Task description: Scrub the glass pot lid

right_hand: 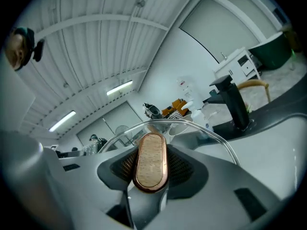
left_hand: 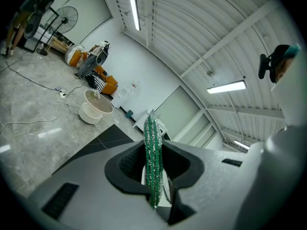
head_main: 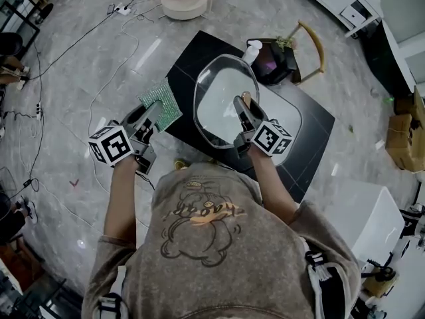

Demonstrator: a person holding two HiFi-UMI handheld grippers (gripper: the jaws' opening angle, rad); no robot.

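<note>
My right gripper (head_main: 243, 108) is clamped on the wood-topped handle (right_hand: 151, 162) of the glass pot lid (head_main: 219, 102), held tilted above the black mat (head_main: 192, 58) and the white tray (head_main: 295, 121) lying on it. My left gripper (left_hand: 154, 153) pinches the green scrub cloth (head_main: 163, 102) at the mat's left edge. A beige basin (head_main: 184, 2) stands beyond the mat.

A grey-brown bear-print T-shirt (head_main: 219, 264); grey left tool (head_main: 154, 111) and right tool (head_main: 243, 104) with marker cubes (head_main: 110, 145).
</note>
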